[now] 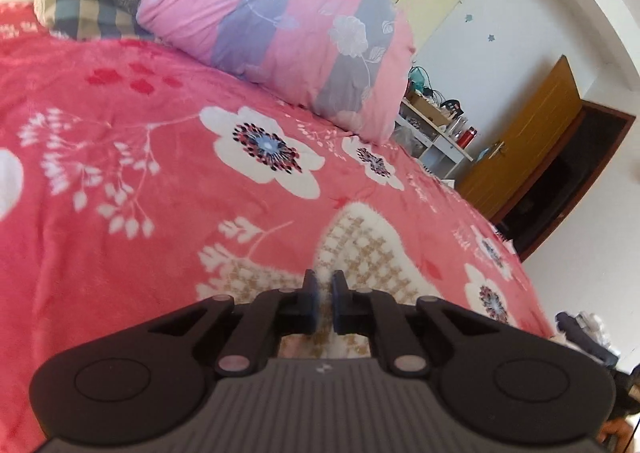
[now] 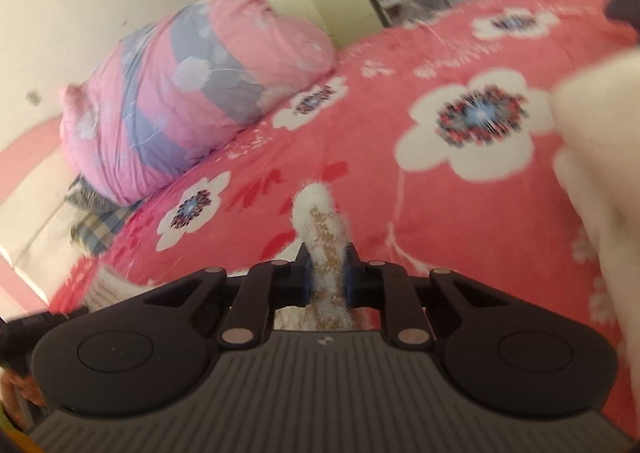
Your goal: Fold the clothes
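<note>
Between the right gripper (image 2: pixel 328 273) pads, fuzzy garment (image 2: pixel 324 249) is pinched.

Right wrist view smeared throughout. Large cream fuzzy mass (image 2: pixel 592 141) at right edge, blurred and cut off; cannot tell what part of what. White fluffy garment with tan houndstooth check (image 1: pixel 360 249) mostly hidden behind left claw (image 1: pixel 324 303) body. Clutter on white shelf unit (image 1: pixel 436 133) too small to identify. Dark heap (image 1: pixel 584 337) at lower right cropped, unreadable.
</note>
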The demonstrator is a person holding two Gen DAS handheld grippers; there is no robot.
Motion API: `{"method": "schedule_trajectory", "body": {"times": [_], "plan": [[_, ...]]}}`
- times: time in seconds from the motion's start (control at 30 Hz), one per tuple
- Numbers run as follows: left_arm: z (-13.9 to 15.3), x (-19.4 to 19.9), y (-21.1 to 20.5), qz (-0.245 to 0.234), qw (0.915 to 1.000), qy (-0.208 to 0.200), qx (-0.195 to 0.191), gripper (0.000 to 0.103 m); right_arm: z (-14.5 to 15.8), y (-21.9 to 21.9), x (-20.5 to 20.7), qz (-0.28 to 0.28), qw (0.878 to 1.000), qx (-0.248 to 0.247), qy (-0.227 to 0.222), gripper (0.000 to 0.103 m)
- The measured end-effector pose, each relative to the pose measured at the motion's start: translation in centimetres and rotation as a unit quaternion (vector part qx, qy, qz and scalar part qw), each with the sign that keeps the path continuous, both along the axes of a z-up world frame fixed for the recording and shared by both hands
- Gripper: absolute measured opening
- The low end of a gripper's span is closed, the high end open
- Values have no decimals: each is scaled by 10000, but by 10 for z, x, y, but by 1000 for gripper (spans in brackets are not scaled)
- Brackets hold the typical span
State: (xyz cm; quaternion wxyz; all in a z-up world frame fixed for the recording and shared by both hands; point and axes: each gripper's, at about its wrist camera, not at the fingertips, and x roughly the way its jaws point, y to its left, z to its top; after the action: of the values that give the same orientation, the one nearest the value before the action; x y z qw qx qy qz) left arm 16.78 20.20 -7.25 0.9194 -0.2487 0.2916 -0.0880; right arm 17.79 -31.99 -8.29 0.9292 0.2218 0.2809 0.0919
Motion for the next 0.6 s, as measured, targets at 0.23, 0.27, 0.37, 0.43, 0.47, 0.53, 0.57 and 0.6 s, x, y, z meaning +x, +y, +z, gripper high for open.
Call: {"method": "schedule_trajectory", "body": {"times": [0.23, 0.27, 0.37, 0.43, 0.47, 0.53, 0.57, 0.6], "plan": [[-32, 16, -7, 26, 9993, 355, 147, 8, -20, -2, 5, -203, 9989, -247, 338, 25], [-33, 16, -7, 26, 9993, 351, 156, 8, -18, 2, 3, -222, 9986, -414, 260, 25], [-35, 16, -8, 20, 9992, 338, 197, 8, -12, 10, 1, -209, 9961, -856, 1, 27], [-35, 15, -9, 25, 9992, 336, 230, 8, -11, 12, 5, -127, 9949, -994, -77, 32], [-36, 15, -9, 36, 9991, 338, 240, 8, -11, 12, 8, -59, 9951, -990, -52, 33], [-37, 16, -10, 65, 9991, 353, 243, 9, -14, 12, 15, 29, 9951, -988, 23, 33], [-38, 16, -10, 80, 9990, 361, 240, 9, -14, 13, 14, 45, 9951, -988, -16, 26], [-39, 15, -10, 97, 9990, 350, 245, 9, -13, 13, 13, 59, 9951, -989, -63, 14]]}}
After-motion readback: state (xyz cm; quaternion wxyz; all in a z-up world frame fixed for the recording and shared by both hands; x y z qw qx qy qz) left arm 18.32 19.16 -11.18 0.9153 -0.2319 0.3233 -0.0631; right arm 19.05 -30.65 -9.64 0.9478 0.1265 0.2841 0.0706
